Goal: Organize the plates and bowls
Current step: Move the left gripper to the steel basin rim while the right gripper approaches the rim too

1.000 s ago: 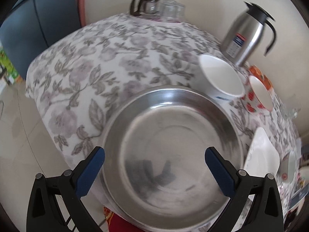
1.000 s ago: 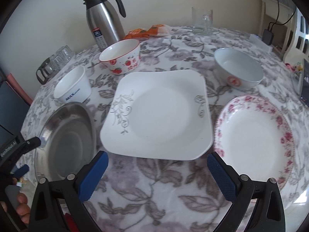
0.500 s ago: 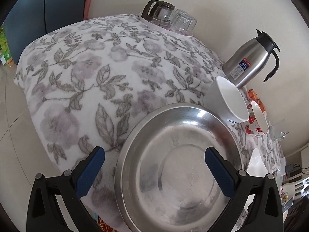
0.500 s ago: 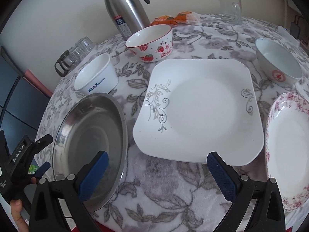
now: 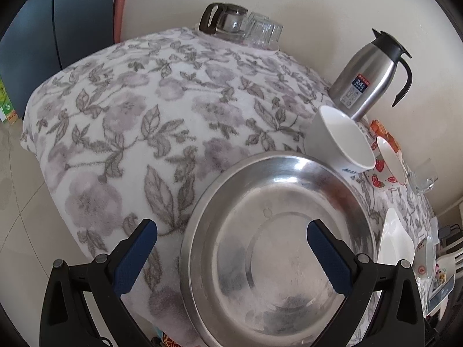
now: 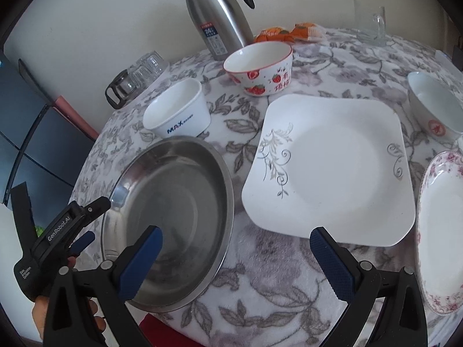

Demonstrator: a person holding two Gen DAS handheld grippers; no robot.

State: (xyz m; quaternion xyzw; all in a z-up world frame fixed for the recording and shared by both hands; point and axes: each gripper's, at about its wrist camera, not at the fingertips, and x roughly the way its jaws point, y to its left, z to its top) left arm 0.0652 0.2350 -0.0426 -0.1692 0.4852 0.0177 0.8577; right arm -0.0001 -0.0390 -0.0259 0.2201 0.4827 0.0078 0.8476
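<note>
A round table under a grey floral tablecloth [image 6: 269, 263] carries everything. The biggest dish is the square white plate [image 6: 332, 170] with grey scrollwork, lying flat mid-table. Just left of it sits the round steel basin [image 6: 173, 214], near the table's edge. At the right edge lies a pink-flowered plate [image 6: 442, 231]. Behind the basin, just beside its rim, stands a white bowl marked MAX [image 6: 178, 110]; farther back is a strawberry-patterned bowl [image 6: 260, 68], and a white bowl with a red emblem [image 6: 434, 107] sits at the far right. A steel thermos jug [image 6: 217, 14] stands by the wall.

The left gripper [image 5: 231, 248] is held low at the table's edge, its blue-padded jaws spread wide and empty, one over the cloth and one over the basin's inside. A hand [image 6: 40, 309] grips it from below. The right gripper [image 6: 235, 256] hovers over the near cloth between basin and square plate, jaws likewise wide apart, clasping nothing.
</note>
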